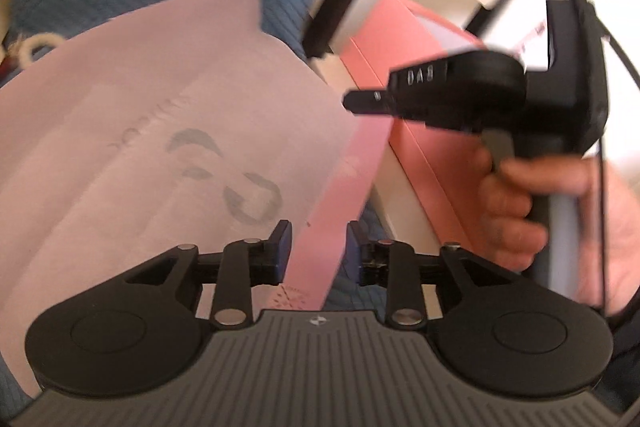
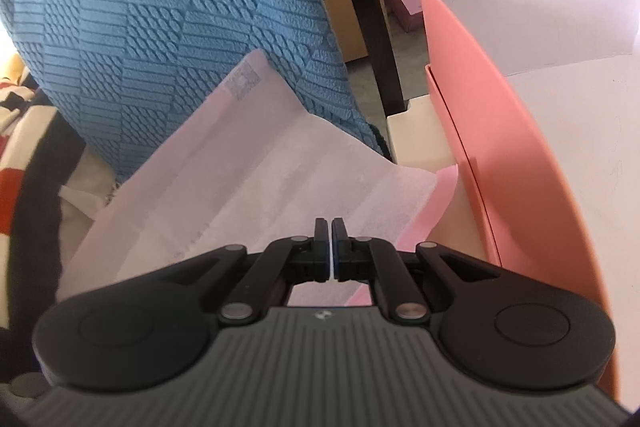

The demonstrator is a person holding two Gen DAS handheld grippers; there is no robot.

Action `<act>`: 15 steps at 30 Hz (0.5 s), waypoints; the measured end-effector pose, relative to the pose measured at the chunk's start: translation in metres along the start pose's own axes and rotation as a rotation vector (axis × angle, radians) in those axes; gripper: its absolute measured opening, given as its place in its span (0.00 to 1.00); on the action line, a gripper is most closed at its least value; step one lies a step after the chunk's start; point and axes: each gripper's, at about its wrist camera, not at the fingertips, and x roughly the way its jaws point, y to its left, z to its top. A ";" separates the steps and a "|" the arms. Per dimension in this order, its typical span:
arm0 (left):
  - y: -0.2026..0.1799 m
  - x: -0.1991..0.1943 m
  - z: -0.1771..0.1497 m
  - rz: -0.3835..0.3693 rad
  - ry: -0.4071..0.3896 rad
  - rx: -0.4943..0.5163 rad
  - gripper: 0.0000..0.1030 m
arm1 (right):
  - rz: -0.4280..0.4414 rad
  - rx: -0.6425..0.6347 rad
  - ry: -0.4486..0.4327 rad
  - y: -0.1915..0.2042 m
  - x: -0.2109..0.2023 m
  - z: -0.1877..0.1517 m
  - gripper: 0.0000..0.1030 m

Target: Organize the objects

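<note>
Pale pink non-woven fabric bag lies on blue textured cloth, beside an open coral cardboard box to its right. Right gripper pinches its edge; left gripper spread, straddling a pink strip, pads clear

Supporting surfaces and what rests on them.
A blue textured bedspread is overlain by a pale pink bag. Beside it, a coral-pink open box is seen resting on a white stand.
</note>
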 end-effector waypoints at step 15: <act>-0.024 -0.001 -0.047 0.223 0.095 0.149 0.42 | 0.083 0.034 0.019 0.000 -0.048 -0.034 0.35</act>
